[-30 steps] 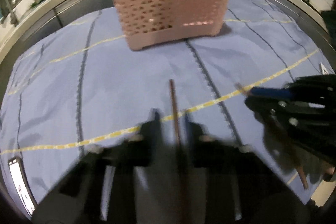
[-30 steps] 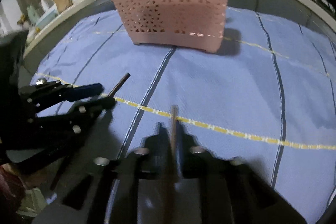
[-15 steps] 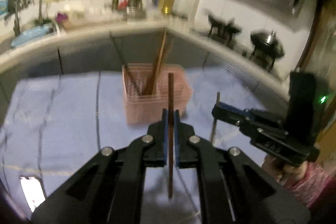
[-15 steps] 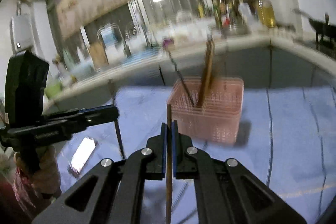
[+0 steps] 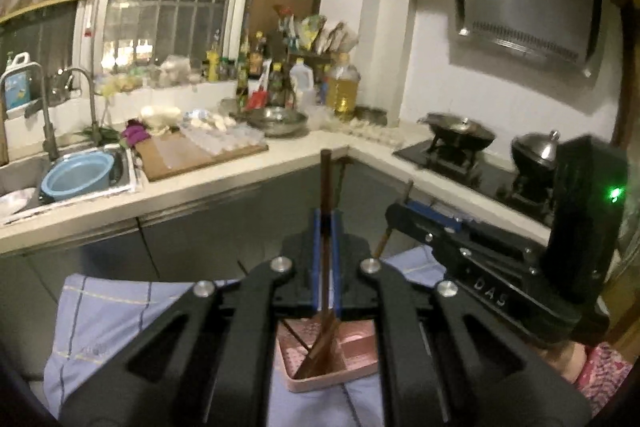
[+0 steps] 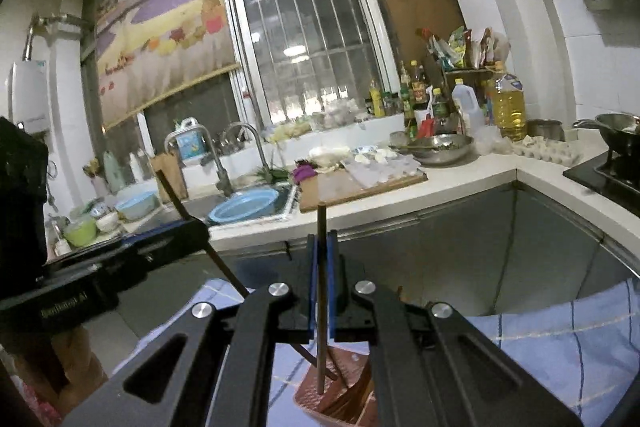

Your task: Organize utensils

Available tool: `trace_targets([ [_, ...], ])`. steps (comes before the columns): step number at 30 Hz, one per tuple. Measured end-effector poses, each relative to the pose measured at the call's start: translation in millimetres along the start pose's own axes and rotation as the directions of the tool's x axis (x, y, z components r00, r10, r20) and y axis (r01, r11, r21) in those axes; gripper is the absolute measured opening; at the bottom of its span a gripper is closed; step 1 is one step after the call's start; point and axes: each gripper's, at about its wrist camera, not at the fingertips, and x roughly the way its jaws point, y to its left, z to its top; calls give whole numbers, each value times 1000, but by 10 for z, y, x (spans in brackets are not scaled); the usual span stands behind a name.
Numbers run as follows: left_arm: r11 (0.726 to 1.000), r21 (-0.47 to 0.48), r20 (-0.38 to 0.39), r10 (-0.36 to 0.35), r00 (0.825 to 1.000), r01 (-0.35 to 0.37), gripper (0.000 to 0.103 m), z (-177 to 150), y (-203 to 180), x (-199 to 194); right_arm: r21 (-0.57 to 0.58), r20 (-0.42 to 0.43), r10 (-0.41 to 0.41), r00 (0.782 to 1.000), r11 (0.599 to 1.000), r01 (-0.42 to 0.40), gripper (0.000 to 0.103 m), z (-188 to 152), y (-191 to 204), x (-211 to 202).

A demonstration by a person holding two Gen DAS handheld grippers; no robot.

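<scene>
The worktop (image 5: 104,311), draped in a blue striped cloth, sits well below both tools, with open air above it and the kitchen counter (image 5: 192,187) set well back. The pink basket (image 5: 340,371) stands on the cloth, several chopsticks already leaning inside. The left gripper (image 5: 325,223) has its fingers clamped tight on a brown chopstick (image 5: 326,187), held upright above the basket. The right gripper (image 6: 321,247) pinches a second chopstick (image 6: 320,227) the same way. This looks like the carry-and-drop step. Next, I'd judge, each tip must be lowered past the basket rim without the two tools bumping, since they hang near together.
</scene>
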Motion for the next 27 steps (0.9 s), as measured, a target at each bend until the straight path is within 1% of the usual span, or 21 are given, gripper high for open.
trace_targets([
  [3, 1000, 10, -79, 2, 997, -1, 4, -194, 48, 335, -7, -61, -10, 998, 1000, 10, 4, -206, -78, 237],
  [5, 1000, 17, -137, 9, 990, -7, 5, -385, 72, 546, 13, -123, 3, 992, 1000, -1, 5, -412, -166, 402],
  [6, 1000, 14, -176, 14, 984, -12, 6, -517, 87, 676, 37, -153, 12, 988, 999, -6, 5, -537, -230, 482],
  [7, 1000, 16, -211, 18, 977, -15, 13, -618, 83, 776, 66, -186, 19, 982, 998, -7, 5, -666, -291, 561],
  [8, 999, 21, -247, 37, 968, -33, 19, -738, 91, 886, 88, -210, 25, 977, 996, -7, 6, -747, -319, 609],
  [9, 998, 26, -267, 59, 962, -54, 26, -832, 94, 945, 117, -232, 35, 972, 993, -7, 6, -843, -345, 652],
  [10, 996, 25, -283, 84, 955, -80, 26, -933, 118, 1004, 153, -245, 44, 968, 988, -6, 6, -928, -401, 681],
  [11, 996, 14, -288, 93, 953, -93, 26, -1003, 151, 1004, 170, -243, 48, 969, 985, -6, 7, -964, -402, 658],
  [14, 991, -26, -252, 121, 960, -132, 26, -1087, 233, 840, 209, -204, 59, 977, 978, -15, 9, -954, -403, 479],
  [15, 989, -33, -237, 130, 963, -142, 28, -1091, 241, 773, 213, -189, 61, 980, 977, -20, 10, -927, -390, 399],
  [16, 987, -42, -214, 144, 966, -156, 34, -1105, 243, 662, 218, -165, 63, 984, 976, -26, 15, -900, -361, 277],
  [17, 985, -46, -193, 156, 969, -168, 38, -1124, 237, 555, 221, -148, 62, 987, 975, -28, 24, -877, -341, 190],
  [18, 982, -47, -173, 170, 970, -180, 43, -1137, 218, 448, 227, -124, 58, 991, 973, -28, 29, -867, -311, 59],
  [19, 979, -45, -143, 190, 971, -199, 46, -1178, 182, 289, 235, -99, 55, 994, 972, -30, 40, -858, -286, -74],
  [20, 977, -43, -127, 201, 971, -207, 46, -1225, 140, 173, 243, -73, 50, 996, 970, -31, 47, -885, -257, -213],
  [23, 973, -52, -100, 219, 971, -225, 50, -1366, 61, -115, 254, -31, 28, 999, 967, -19, 50, -999, -207, -553],
  [24, 970, -53, -92, 231, 969, -236, 54, -1455, 17, -235, 262, -24, 22, 999, 965, -15, 50, -1066, -189, -661],
  [25, 968, -50, -87, 241, 967, -246, 59, -1530, -19, -323, 277, -16, 11, 1000, 961, -6, 51, -1187, -164, -813],
  [27, 965, -41, -84, 257, 963, -261, 62, -1635, -78, -446, 305, -21, -1, 1000, 952, 8, 53, -1393, -130, -1016],
])
